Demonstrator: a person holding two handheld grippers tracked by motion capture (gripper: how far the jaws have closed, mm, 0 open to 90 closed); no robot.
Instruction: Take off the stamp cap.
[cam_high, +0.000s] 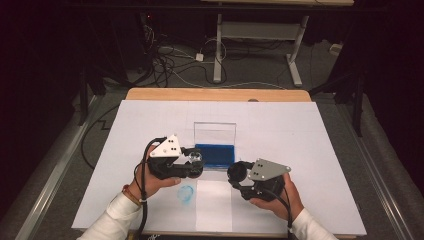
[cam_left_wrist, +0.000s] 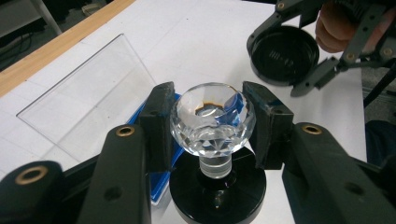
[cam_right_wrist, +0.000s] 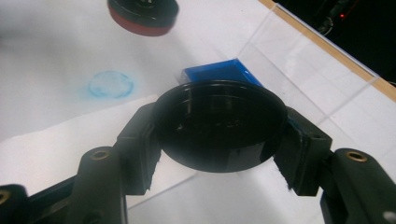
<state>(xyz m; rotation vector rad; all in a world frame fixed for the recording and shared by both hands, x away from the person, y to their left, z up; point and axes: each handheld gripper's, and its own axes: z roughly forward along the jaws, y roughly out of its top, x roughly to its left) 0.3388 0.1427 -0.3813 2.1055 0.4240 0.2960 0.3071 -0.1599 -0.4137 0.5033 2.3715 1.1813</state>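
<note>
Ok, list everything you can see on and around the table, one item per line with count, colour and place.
stamp: one, clear faceted knob on black base, clamped in left gripper
cap: one, black, round, clamped in right gripper
ink pad case: one, blue pad, clear lid upright, table centre
ink print: one, blue, round, on paper near left hand
paper sheet: one, white, covering table
table: one, wooden edge
left gripper: one, black
right gripper: one, black

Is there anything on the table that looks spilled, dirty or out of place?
Yes. A round blue smudge stains the white sheet near the left gripper, like a stamp print. It matches the blue ink pad. Nothing else stands out.
</note>
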